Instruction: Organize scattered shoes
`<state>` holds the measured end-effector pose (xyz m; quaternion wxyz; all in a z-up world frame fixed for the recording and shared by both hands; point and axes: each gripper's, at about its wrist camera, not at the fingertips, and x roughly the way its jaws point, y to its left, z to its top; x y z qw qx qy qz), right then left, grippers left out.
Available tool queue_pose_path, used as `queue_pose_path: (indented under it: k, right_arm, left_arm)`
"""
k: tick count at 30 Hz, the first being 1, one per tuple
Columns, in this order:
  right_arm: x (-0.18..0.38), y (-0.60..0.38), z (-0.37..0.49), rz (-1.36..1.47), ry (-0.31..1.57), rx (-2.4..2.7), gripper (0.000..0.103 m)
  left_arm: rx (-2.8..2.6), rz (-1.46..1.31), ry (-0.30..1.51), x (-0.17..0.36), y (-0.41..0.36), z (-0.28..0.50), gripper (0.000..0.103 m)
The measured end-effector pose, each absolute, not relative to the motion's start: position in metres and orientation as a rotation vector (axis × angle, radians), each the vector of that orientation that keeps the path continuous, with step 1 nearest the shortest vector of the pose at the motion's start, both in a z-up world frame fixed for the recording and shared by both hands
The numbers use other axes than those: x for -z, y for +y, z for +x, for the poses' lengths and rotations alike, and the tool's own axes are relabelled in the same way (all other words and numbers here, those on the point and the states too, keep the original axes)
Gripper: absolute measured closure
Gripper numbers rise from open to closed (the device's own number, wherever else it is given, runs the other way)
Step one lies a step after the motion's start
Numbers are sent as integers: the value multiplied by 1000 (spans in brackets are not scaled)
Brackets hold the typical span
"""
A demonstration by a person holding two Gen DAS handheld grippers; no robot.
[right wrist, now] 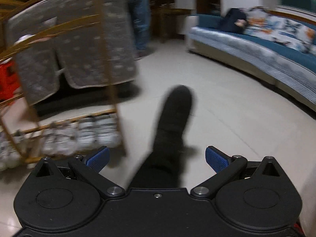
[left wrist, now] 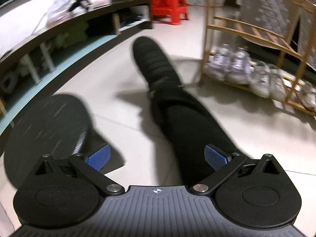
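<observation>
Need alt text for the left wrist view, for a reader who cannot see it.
The open left gripper hovers over a tiled floor, holding nothing, with a person's black-clad leg stretched out ahead. To the right, a bamboo rack holds pale sneakers on its bottom shelf; a red stool stands beyond. The frame is motion-blurred.

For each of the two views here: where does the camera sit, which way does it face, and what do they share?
Left wrist: behind the open left gripper, facing floor, red stool and bamboo shoe rack; a black-clad leg shows.
Right wrist: behind the open right gripper, facing sofa and rack; the leg shows.
Shared: rack, pale sneakers on its bottom shelf, leg.
</observation>
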<state>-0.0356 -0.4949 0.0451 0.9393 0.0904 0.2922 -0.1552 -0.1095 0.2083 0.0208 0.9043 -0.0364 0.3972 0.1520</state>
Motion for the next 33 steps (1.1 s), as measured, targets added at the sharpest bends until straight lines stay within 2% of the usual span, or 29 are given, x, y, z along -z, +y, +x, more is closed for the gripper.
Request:
queue_pose_path:
  k: [10, 15, 18, 33]
  right_arm:
    - [-87, -396, 44, 65, 611, 66, 0]
    - [-91, -355, 64, 60, 606, 3, 0]
    - [-76, -336, 71, 73, 629, -17, 0]
    - [51, -278, 74, 36, 787, -19, 0]
  left_arm:
    - [-49, 4, 717, -72, 116, -35, 1]
    - [47, -8, 675, -86, 67, -2, 0]
    - [72, -23, 665, -76, 40, 5, 0]
    - [124, -101, 860, 9, -35, 32, 0]
